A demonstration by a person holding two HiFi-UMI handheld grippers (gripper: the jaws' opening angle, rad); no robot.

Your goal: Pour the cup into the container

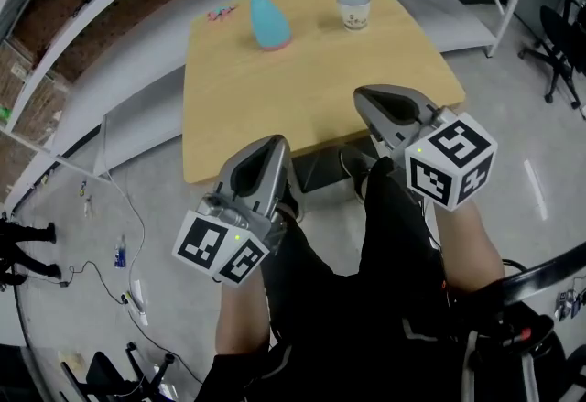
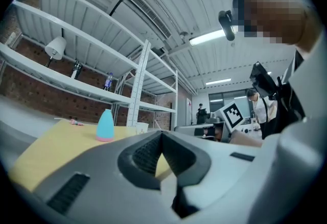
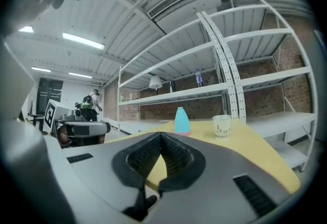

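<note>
0 poured yet: my left gripper point(image 1: 262, 149) and right gripper point(image 1: 370, 98) are closed, empty; white paper cup point(image 1: 353, 9) and blue cone-shaped container point(image 1: 269, 22) sit untouched.

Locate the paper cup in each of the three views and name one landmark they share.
Head view: paper cup near the top, right of centre, on the far side of the table.
Left gripper view: small, left of centre, just right of the blue container.
Right gripper view: right of centre, on the table.
Shared landmark: the blue container, which stands left of the cup in every view.
</note>
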